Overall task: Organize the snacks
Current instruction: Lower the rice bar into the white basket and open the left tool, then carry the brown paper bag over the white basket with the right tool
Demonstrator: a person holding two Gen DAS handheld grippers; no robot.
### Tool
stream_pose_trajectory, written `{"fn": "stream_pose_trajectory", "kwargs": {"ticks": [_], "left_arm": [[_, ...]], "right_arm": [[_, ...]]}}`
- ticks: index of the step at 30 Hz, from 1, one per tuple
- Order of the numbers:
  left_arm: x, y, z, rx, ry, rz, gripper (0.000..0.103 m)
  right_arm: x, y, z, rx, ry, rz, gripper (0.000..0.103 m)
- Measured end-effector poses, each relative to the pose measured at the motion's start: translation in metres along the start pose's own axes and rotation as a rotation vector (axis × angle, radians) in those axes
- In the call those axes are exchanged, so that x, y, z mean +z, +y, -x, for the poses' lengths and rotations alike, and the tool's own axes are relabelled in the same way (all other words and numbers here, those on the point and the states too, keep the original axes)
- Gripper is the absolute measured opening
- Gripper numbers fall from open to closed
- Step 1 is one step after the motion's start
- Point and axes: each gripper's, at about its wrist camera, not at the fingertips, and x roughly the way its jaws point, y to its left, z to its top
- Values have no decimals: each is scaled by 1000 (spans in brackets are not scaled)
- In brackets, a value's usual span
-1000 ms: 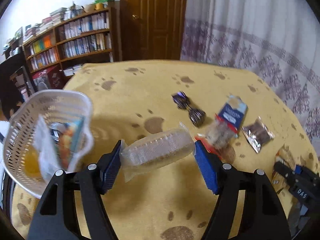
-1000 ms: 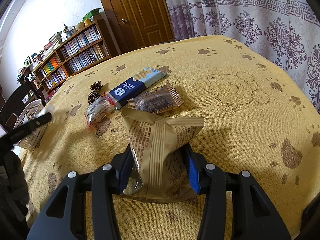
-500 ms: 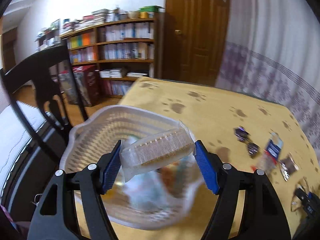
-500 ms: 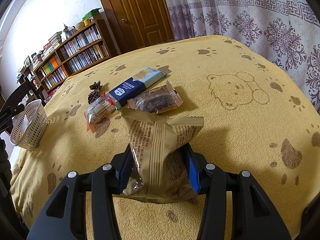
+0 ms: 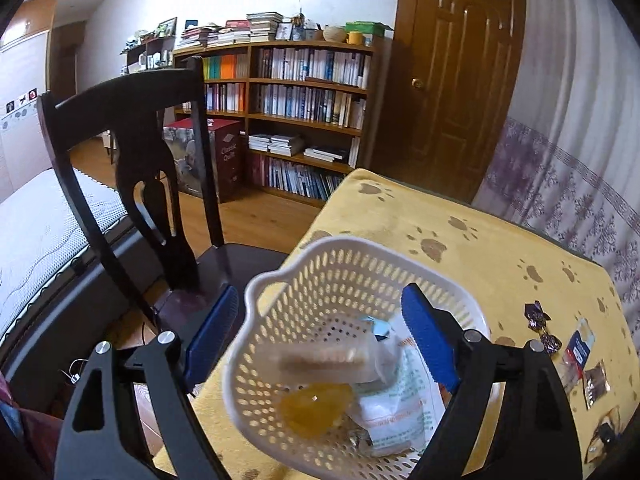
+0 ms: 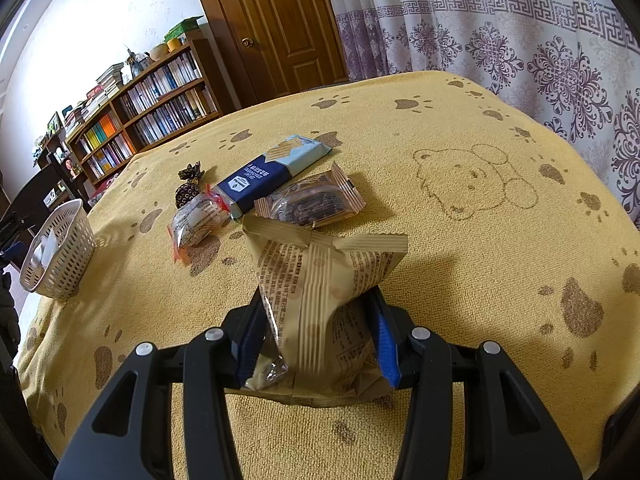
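Left gripper (image 5: 320, 338) gapes over the basket (image 5: 256, 360), blurred clear packet (image 5: 324, 364) apparently inside; right gripper (image 6: 316, 332) clamps the tan pouch (image 6: 320, 304).

A clear-wrapped oblong snack (image 5: 324, 362) inside the white perforated plastic basket (image 5: 280, 280) is motion-blurred, its contents unreadable. The basket's near rim is cut off by the bottom edge and partly hidden behind the left gripper's black fingers (image 5: 432, 344). Small wrapped snacks (image 5: 576, 354) at the right edge of the yellow paw-print bench (image 5: 480, 256) are too small to identify. In the right wrist view, the tan printed snack bag (image 6: 320, 300) hides the right gripper's blue pads (image 6: 386, 344) in part, and its lower end is folded out of sight.
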Motion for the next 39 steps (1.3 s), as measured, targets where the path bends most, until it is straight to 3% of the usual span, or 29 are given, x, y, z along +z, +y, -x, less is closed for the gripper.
{"fn": "stream_pose_trajectory", "kwargs": {"ticks": [13,20,30,39], "left_arm": [[6,13,13,-13,-25,66,86],[8,21,18,-25,-34,101,86],[10,23,24,-37,-43,115,86],[13,29,34,-20,-79,133,86]], "right_arm": [[1,0,0,-1,1,0,47],[13,10,7,87,-9,-43,46],[46,81,15,223,-25,51,46],[72,197,-4,366,8,192,46]]}}
